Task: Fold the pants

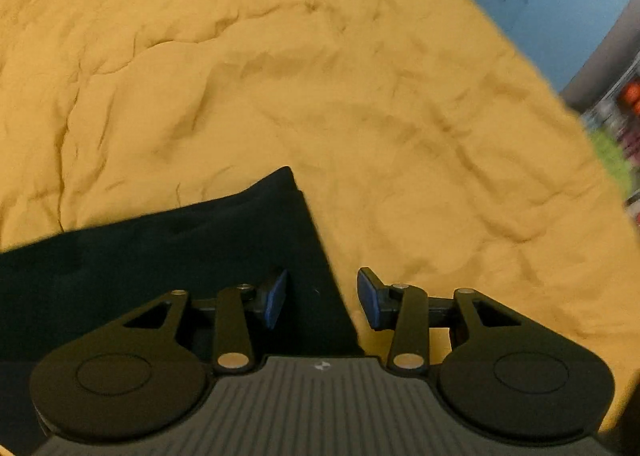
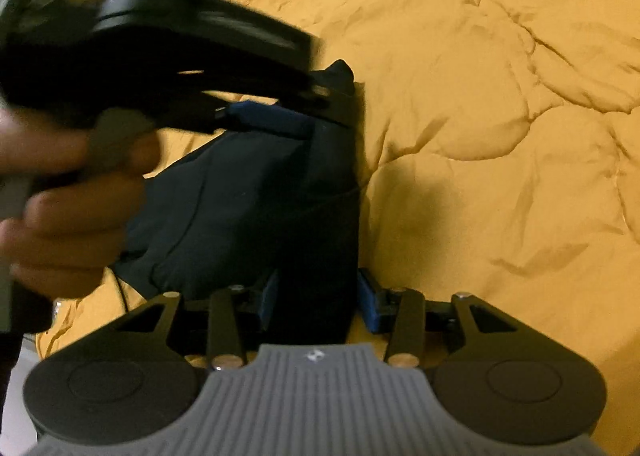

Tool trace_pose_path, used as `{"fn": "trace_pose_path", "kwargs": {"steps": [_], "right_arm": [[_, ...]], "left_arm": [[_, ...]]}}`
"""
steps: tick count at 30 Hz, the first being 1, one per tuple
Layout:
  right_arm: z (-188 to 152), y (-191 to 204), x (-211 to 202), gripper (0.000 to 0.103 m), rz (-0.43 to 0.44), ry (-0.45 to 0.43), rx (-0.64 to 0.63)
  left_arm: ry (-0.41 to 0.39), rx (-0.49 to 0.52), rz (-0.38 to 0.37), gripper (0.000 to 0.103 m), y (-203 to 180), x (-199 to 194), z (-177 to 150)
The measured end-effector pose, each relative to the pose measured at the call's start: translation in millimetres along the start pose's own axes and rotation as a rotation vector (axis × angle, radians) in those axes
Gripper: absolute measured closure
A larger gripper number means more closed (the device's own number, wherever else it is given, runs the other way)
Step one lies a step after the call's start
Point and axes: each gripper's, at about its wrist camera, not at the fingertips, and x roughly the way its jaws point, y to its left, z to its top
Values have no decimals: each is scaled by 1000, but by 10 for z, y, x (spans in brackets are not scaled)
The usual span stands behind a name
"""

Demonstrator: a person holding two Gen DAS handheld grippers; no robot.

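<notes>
Both grippers, left gripper [image 1: 322,298] and right gripper [image 2: 318,300], straddle the black pants [image 2: 256,207] with jaws wide; close squarely on the edge before lifting off the yellow quilt [image 2: 500,135].

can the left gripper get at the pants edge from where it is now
Probably yes. The left gripper is open with the pants edge lying between its fingers on the yellow quilt, and nothing covers the fabric there.
</notes>
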Motion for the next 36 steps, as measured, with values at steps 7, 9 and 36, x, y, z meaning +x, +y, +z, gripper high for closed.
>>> {"fn": "trace_pose_path", "kwargs": {"steps": [7, 9, 36], "right_arm": [[-6, -71, -28, 94, 14, -5, 12], [-15, -59, -57, 95, 22, 8, -4], [-410, 1076, 391, 74, -74, -273, -407]], "left_arm": [[-54, -171, 33, 102, 160, -27, 14], [-108, -212, 44, 103, 231, -88, 16], [-424, -695, -21, 58, 3373, -1373, -2318]]}}
